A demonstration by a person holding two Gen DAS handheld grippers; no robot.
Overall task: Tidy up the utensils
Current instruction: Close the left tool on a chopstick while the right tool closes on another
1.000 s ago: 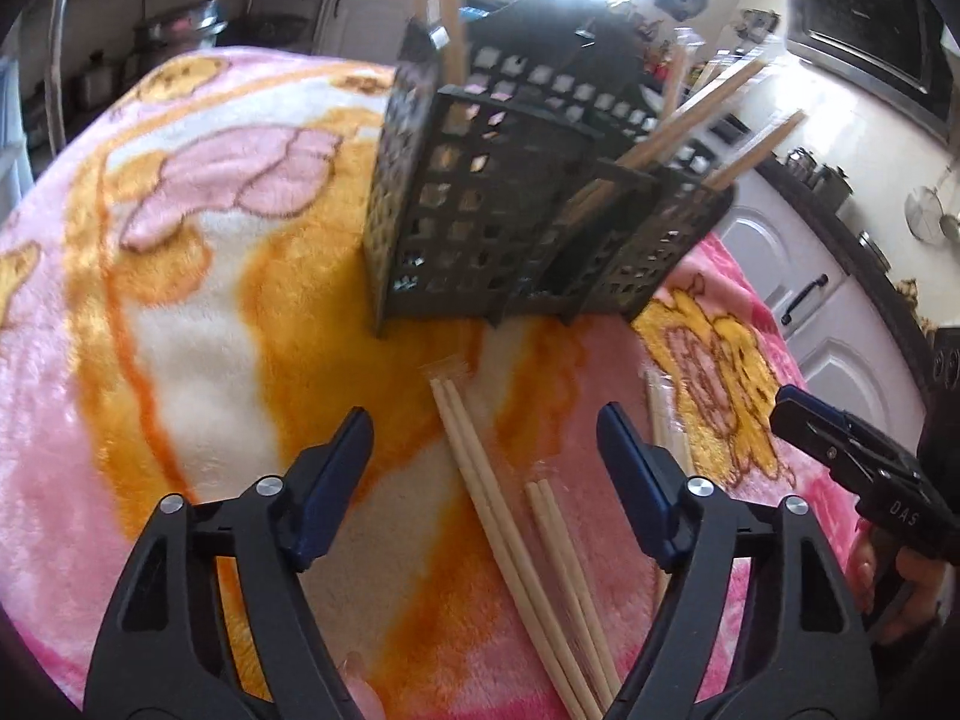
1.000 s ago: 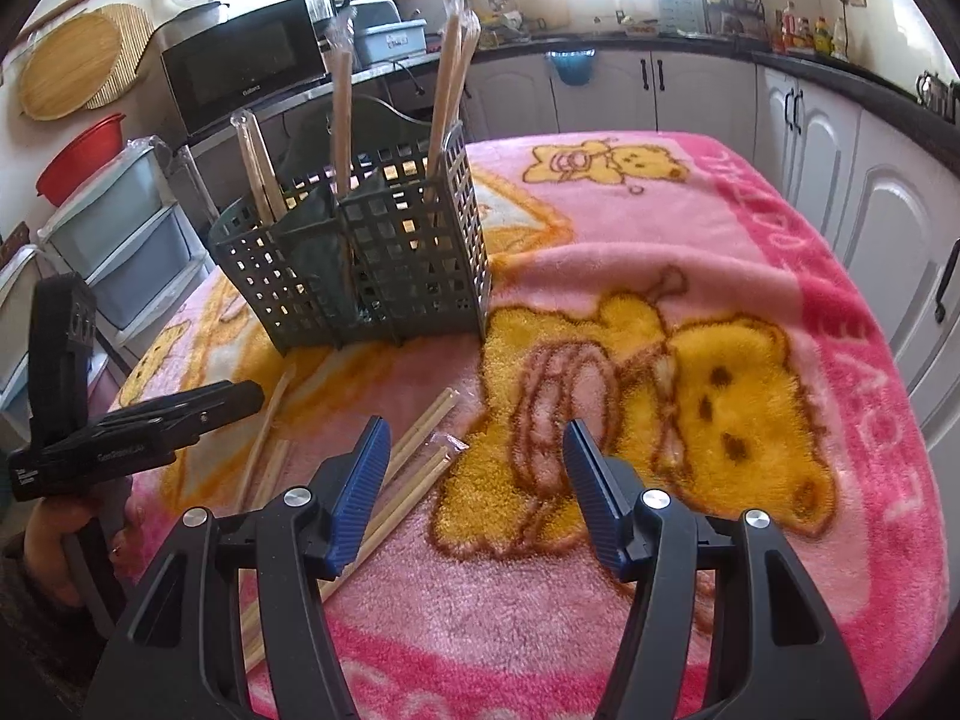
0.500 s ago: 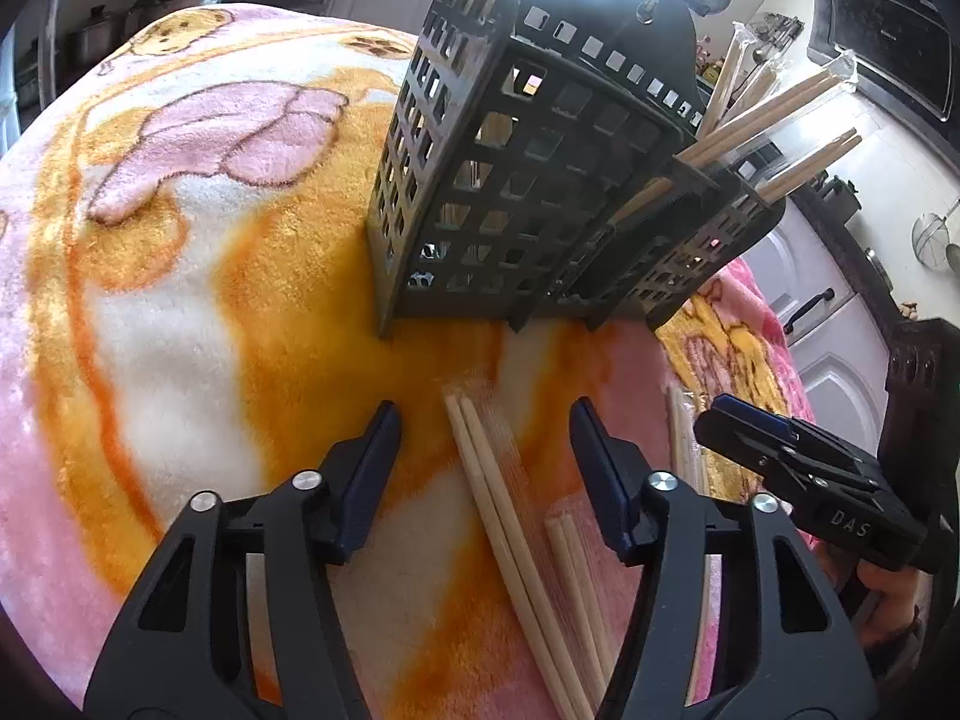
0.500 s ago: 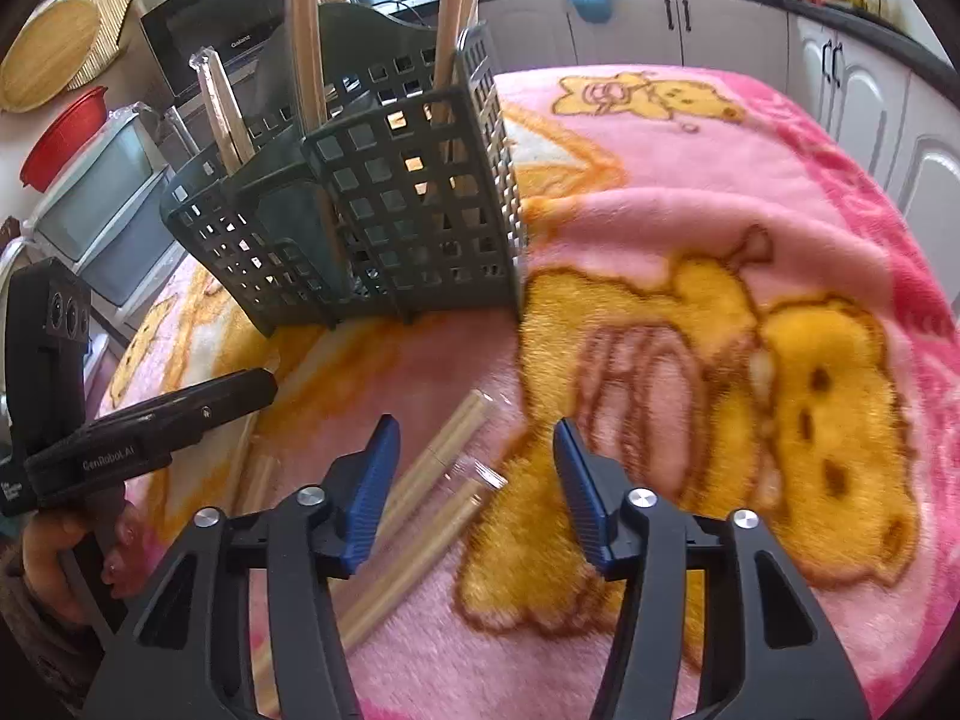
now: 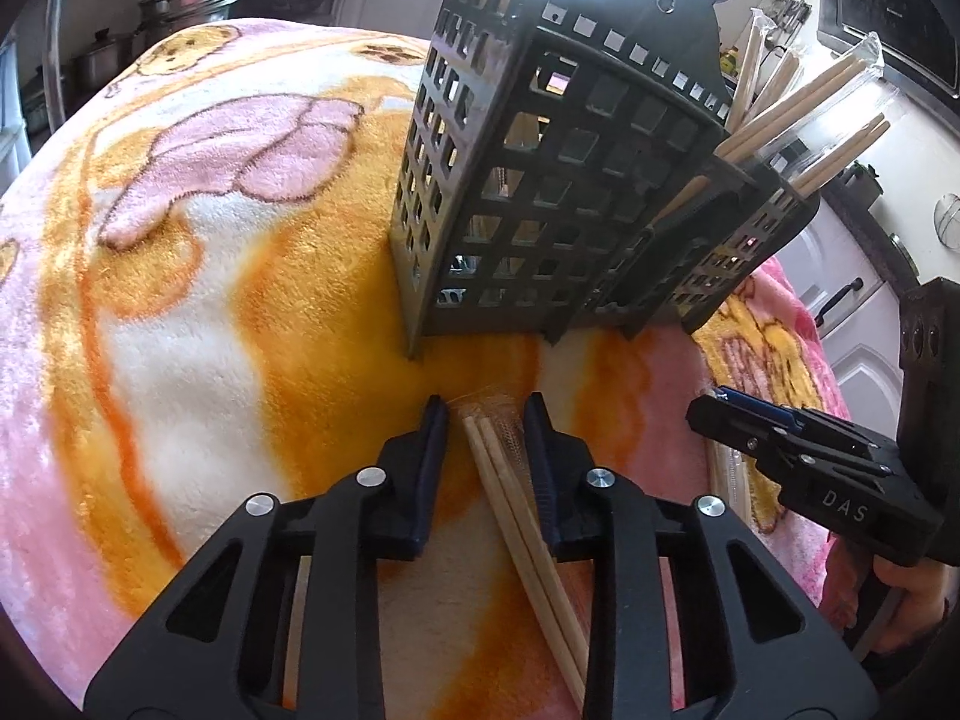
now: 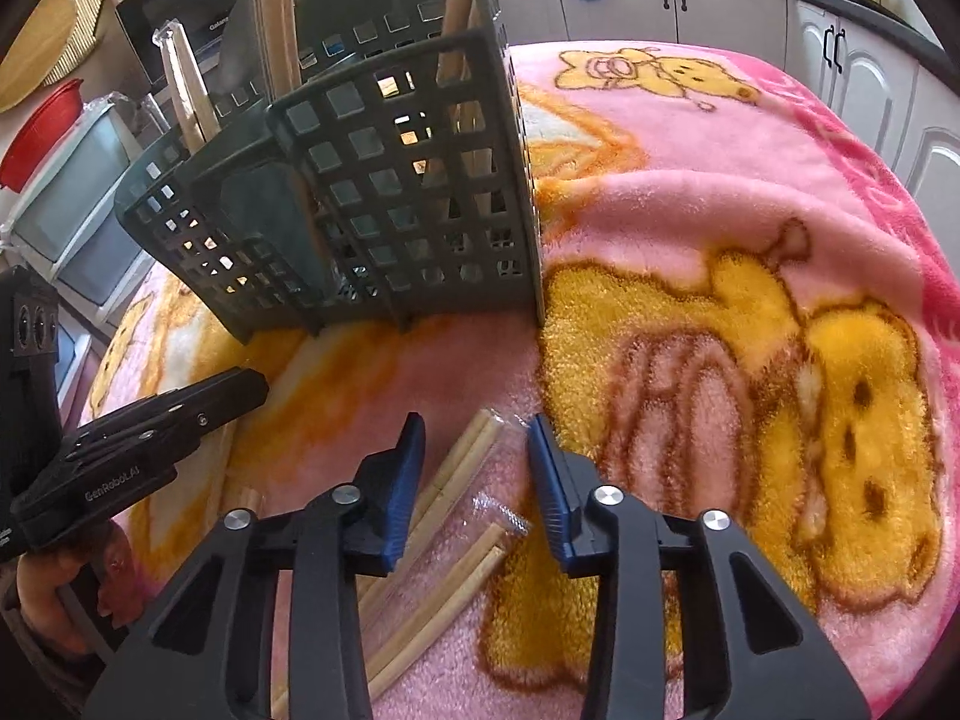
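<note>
A: Your left gripper [image 5: 485, 411] is low over the blanket [image 5: 180, 312], jaws narrow and just closing in. A wrapped pair of chopsticks [image 5: 516, 516] lies between them, close against the right pad; I cannot tell whether either pad presses it.

B: And your right gripper [image 6: 474, 432]?

A: Narrow too, just closing, with the tip of another wrapped chopstick pair [image 6: 456, 474] between its fingers, a gap left on both sides. A second pair [image 6: 444, 588] lies nearer you, beside the first.

B: Where does all that sit from the utensil basket [image 5: 558, 192]?

A: On the blanket just in front of its base, nearer you. The basket stands upright beyond both grippers, with more chopsticks [image 5: 798, 102] standing in its compartments.
</note>
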